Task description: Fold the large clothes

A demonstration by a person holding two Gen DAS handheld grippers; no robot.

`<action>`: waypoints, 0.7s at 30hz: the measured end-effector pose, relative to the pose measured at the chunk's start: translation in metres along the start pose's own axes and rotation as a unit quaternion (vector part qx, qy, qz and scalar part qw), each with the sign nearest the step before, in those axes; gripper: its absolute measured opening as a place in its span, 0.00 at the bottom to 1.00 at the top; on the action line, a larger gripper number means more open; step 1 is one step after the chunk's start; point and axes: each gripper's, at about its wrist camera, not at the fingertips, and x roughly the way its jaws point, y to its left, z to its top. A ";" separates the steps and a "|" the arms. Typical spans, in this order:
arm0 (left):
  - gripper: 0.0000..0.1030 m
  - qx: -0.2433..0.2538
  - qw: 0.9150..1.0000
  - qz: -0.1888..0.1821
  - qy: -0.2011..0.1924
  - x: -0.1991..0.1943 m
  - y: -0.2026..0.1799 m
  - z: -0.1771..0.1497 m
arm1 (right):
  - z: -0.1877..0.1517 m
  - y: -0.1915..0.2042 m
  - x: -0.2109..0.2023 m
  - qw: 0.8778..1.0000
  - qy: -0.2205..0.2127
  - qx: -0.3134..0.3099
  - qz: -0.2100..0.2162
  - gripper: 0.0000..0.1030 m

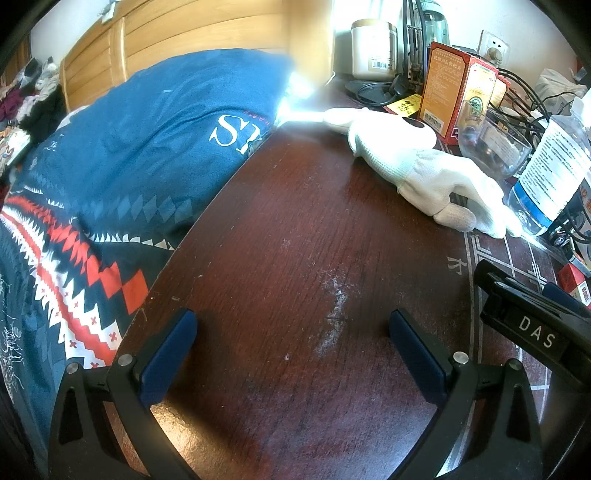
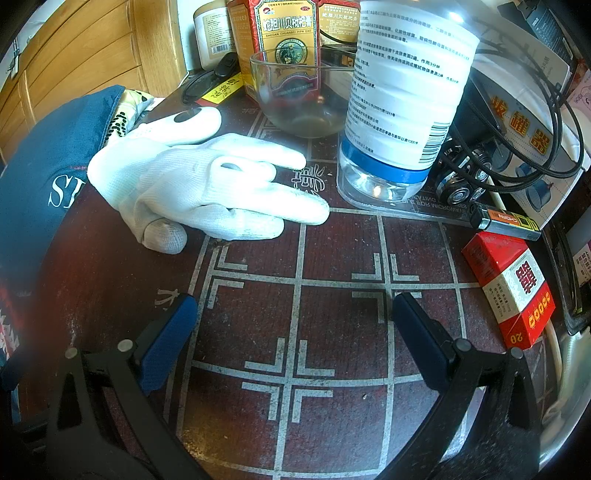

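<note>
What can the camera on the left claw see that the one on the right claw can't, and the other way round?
Only the left view shows the patterned red, white and blue bedding, the wooden headboard's full width, and the right claw coming in from the side.

Only the right view shows the red cigarette pack, the lighter and the board lines printed on the table.

Both show the white glove, the glass bowl, the plastic bottle, the blue pillow and the dark table. Each claw is open and empty.

A dark, scuffed wood-grain bench is seen, chalky smears dulling its sheen. A white knitted cloth glove lies near its far edge, beside a clear glass bowl and a glossy plastic bottle.
</note>
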 end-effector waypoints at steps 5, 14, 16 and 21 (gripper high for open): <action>1.00 0.000 1.000 0.000 0.000 0.000 0.000 0.000 | 0.000 0.001 0.001 1.000 0.000 0.000 0.000 1.00; 1.00 0.000 1.000 0.000 0.000 0.000 0.000 0.000 | 0.000 0.000 0.000 1.000 0.000 0.000 -0.001 1.00; 1.00 0.000 1.000 0.000 0.000 0.000 0.000 0.000 | 0.000 0.001 0.001 1.000 0.000 0.000 -0.001 1.00; 1.00 0.000 1.000 0.000 0.000 0.000 0.000 0.000 | 0.000 0.001 0.001 1.000 0.000 0.000 -0.001 1.00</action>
